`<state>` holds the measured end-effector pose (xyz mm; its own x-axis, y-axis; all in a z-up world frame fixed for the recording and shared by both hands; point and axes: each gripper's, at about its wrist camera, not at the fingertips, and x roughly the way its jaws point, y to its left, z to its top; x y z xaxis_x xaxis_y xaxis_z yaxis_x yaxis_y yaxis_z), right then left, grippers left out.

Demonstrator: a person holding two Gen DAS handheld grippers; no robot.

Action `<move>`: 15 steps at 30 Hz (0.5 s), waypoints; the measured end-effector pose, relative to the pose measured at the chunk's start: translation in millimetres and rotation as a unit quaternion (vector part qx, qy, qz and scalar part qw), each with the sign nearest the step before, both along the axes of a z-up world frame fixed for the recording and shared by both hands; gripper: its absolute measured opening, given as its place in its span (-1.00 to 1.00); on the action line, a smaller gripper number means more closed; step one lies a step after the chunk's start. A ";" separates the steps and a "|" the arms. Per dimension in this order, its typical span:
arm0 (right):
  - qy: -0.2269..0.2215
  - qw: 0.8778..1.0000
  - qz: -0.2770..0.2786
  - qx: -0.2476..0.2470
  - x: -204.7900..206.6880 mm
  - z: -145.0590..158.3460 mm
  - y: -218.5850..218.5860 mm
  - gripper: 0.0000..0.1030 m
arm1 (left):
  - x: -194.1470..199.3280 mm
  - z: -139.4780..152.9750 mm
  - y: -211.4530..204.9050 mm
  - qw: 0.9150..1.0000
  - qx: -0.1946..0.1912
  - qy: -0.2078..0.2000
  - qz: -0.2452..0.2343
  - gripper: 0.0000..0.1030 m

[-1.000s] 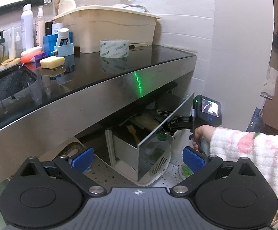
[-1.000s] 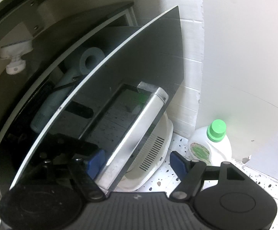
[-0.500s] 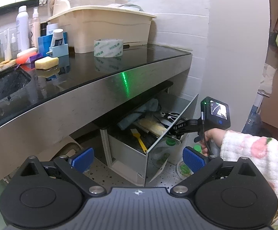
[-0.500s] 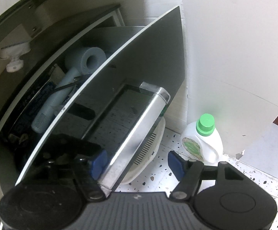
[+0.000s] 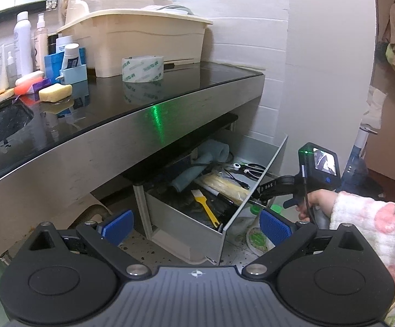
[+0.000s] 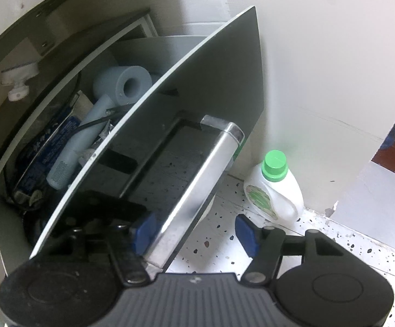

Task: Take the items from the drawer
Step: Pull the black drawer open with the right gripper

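Drawer (image 5: 189,229) stands pulled out; right tool (image 6: 194,234) straddles its handle (image 6: 194,190).

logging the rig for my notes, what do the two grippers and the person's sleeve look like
Both grippers are black plastic with blue ribbed pads: left gripper, right gripper. In the left view the right one carries a small lit screen, a green light and a thin cable. The sleeve is fluffy white with pink and green patches.

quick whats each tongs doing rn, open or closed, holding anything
left tongs: open, holding nothing.
right tongs: open, one finger hooked behind the drawer handle, not clamped on it.
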<state>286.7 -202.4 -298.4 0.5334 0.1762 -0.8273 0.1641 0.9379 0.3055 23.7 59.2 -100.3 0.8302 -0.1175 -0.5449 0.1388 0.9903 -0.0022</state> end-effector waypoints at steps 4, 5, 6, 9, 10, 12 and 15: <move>0.002 1.000 -0.006 0.006 -6.5 -0.3 -7.0 0.22 | -0.1 0.8 -1.5 1.000 0.003 -0.001 -0.001 0.94; 0.003 1.000 -0.007 0.008 -7.6 -0.3 -8.6 0.22 | -0.1 0.8 -1.5 1.000 0.003 -0.001 -0.002 0.94; 0.004 1.000 -0.009 0.009 -9.0 -0.4 -10.3 0.22 | 0.0 0.8 -2.0 1.000 0.003 -0.001 -0.002 0.94; 0.007 1.000 -0.012 0.016 -16.9 -1.8 -19.5 0.22 | 0.3 0.6 -3.5 1.000 0.004 -0.001 -0.005 0.94; 0.008 1.000 -0.015 0.019 -18.9 -2.3 -21.9 0.22 | 0.4 0.5 -4.0 1.000 0.005 -0.001 -0.005 0.94; 0.008 1.000 -0.015 0.019 -23.6 -2.6 -25.4 0.22 | 0.6 0.4 -4.9 1.000 0.006 -0.001 -0.007 0.94; 0.009 1.000 -0.013 0.018 -28.6 -3.0 -29.3 0.22 | 0.7 0.5 -5.7 1.000 0.007 -0.001 -0.009 0.94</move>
